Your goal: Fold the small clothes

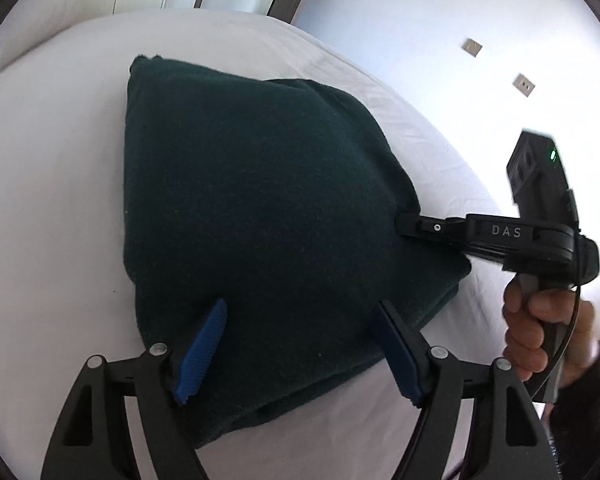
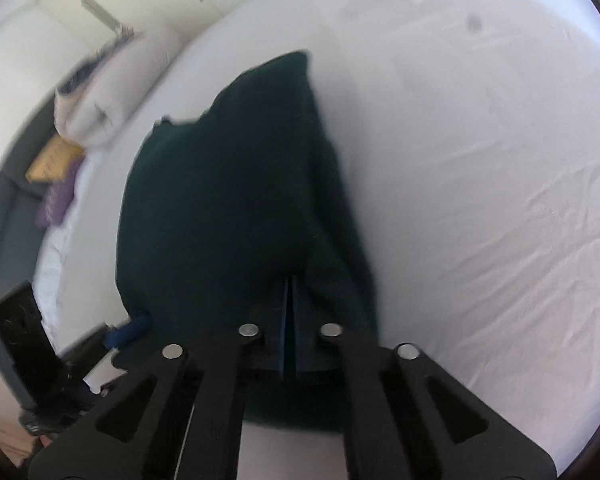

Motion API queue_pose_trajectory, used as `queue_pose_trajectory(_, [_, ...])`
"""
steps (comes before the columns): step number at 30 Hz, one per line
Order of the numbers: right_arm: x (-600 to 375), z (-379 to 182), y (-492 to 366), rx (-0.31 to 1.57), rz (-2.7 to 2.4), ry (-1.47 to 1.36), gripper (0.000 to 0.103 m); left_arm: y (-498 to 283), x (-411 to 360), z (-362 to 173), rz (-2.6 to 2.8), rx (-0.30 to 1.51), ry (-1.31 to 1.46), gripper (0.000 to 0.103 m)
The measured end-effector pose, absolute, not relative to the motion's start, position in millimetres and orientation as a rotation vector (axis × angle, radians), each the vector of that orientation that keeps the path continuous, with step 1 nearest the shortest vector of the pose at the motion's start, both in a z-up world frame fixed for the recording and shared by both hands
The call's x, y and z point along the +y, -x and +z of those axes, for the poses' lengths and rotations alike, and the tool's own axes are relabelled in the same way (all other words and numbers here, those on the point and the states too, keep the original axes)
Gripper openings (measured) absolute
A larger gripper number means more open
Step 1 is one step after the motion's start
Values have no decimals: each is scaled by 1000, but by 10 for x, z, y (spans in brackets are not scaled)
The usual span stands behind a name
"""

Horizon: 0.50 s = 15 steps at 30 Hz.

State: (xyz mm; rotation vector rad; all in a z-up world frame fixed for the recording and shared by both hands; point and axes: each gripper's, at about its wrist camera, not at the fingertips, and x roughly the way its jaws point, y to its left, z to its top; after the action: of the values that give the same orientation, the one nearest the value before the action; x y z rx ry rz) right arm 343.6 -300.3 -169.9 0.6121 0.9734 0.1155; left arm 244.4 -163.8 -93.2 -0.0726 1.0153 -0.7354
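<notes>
Nearest, the left gripper [image 1: 296, 344] hovers with its blue ribbed jaws wide over the near edge of the dark green garment [image 1: 260, 220], pinching nothing. Beyond, the right gripper [image 2: 290, 320] has its jaws closed, seemingly nipping the garment's right corner. The soft, thick knit already lies as a doubled, rounded bundle on the smooth white bed [image 1: 52, 160], so probably only a last fold or tidying remains.

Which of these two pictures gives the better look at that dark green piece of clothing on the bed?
The left wrist view: the dark green garment lies sharp and nearly whole on the white sheet, its edges clear. The right wrist view shows it blurred, its near part hidden behind the shut right gripper.
</notes>
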Motion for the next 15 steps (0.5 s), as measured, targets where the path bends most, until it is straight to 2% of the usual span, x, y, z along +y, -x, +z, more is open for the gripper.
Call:
queue_pose_trajectory(5, [-3036,-1751,-3407,964,147,-659,0,-2404,-1615,-972,-737,987,62,77])
queue_pose_trajectory(11, [-3098,-1484,-3161,923,137,-625,4,-2404,-1730,-927,-694,998,12,79])
queue_pose_trajectory(15, [-3195,-1699,-3160,941,171,-636,3,-2379,-1780,-931,-685,986,-16,80])
